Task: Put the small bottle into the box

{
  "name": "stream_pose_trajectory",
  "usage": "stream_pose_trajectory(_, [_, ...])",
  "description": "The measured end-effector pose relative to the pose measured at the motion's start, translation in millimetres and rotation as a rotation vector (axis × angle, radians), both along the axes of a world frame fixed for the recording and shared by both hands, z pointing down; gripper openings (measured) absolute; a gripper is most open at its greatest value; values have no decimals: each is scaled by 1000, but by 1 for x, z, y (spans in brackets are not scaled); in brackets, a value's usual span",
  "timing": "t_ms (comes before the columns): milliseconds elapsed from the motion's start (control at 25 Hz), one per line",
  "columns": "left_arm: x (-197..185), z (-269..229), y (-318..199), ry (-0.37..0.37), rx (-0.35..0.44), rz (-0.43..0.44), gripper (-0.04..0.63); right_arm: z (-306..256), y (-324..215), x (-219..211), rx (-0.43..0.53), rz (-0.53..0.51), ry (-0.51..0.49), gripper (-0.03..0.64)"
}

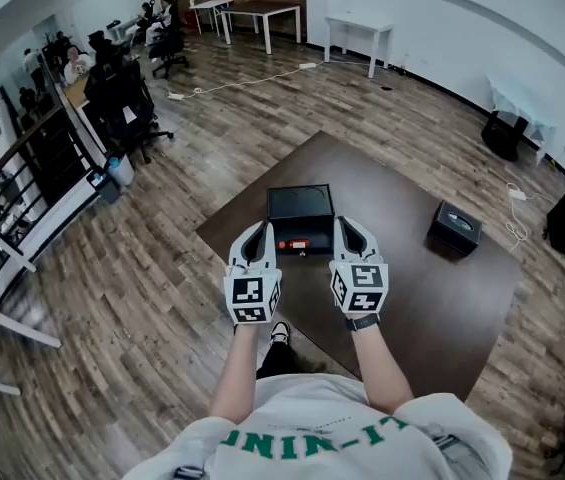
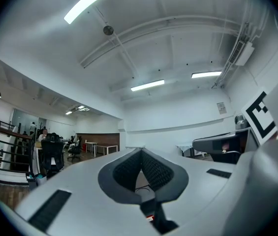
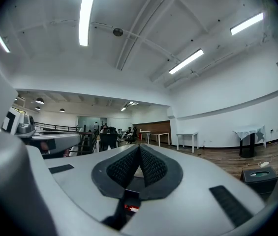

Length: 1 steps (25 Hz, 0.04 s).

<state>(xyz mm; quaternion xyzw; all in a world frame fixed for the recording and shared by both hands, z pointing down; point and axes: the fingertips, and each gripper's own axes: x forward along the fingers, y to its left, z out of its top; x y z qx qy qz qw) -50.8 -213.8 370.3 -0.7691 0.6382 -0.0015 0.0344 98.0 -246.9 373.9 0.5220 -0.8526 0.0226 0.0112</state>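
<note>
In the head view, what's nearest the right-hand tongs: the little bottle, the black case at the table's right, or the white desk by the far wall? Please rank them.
From the right tongs:
1. little bottle, just left of them
2. black case, off to the right
3. white desk, far wall

The left forearm [image 1: 234, 376] and the right forearm [image 1: 380, 363] reach straight ahead, side by side. The left tool [image 1: 255, 230] and the right tool [image 1: 345, 226] are held level and parallel, near each other. Each tool's jaws are closed, pads meeting at the tips, with nothing between them.
</note>
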Motion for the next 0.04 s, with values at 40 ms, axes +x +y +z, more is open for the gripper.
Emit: stream_pose_trajectory(40, [-3, 0, 3, 4, -3, 0, 12, 0, 3, -2, -2, 2, -2, 14])
